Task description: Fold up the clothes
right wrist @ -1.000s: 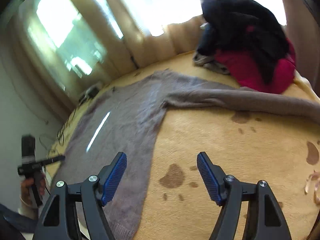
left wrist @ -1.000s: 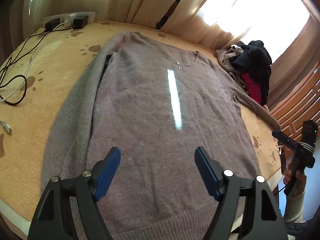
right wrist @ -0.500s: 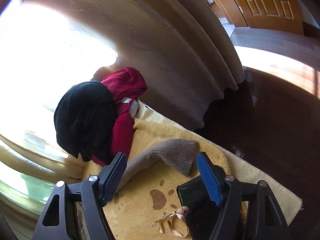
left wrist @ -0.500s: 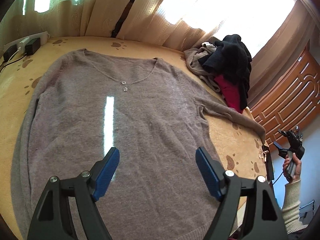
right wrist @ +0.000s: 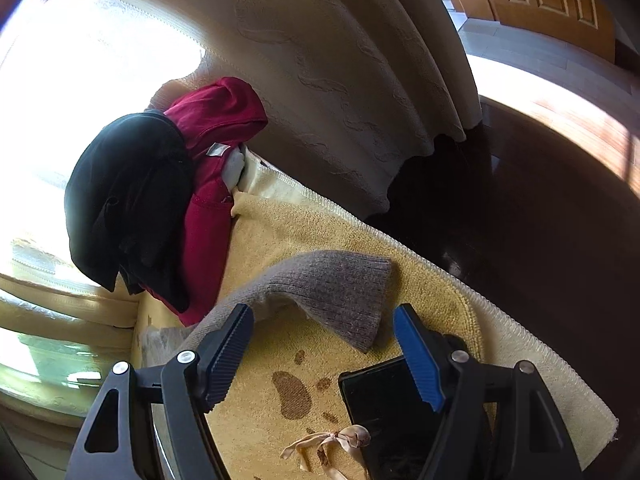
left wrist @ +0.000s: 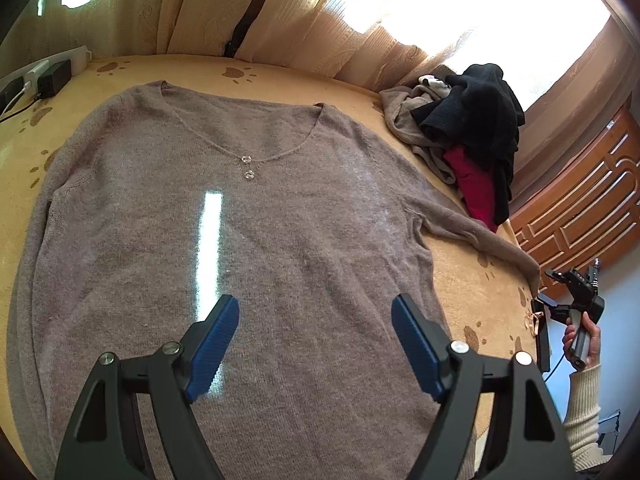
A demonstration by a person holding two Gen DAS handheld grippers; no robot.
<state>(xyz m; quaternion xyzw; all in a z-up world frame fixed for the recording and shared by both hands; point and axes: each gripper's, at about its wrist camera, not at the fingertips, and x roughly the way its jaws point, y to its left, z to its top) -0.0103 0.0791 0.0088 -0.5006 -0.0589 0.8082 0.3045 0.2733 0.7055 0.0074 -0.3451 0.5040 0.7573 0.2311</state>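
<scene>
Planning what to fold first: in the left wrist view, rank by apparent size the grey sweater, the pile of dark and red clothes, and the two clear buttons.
1. Grey sweater, largest by far.
2. Pile of dark and red clothes; farther away, so true size unsure.
3. Two clear buttons, smallest.

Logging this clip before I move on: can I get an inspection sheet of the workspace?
Surface: yellow paw-print blanket.
Job's things: grey sweater spread flat, front up; sleeve cuff near the blanket's edge.
Clutter: clothes pile, black and red; dark flat device; ribbon.
Grippers: left gripper open above the sweater; right gripper open near the cuff, empty.
Cables: power strip with plugs.
Surroundings: curtains, wooden door.
</scene>
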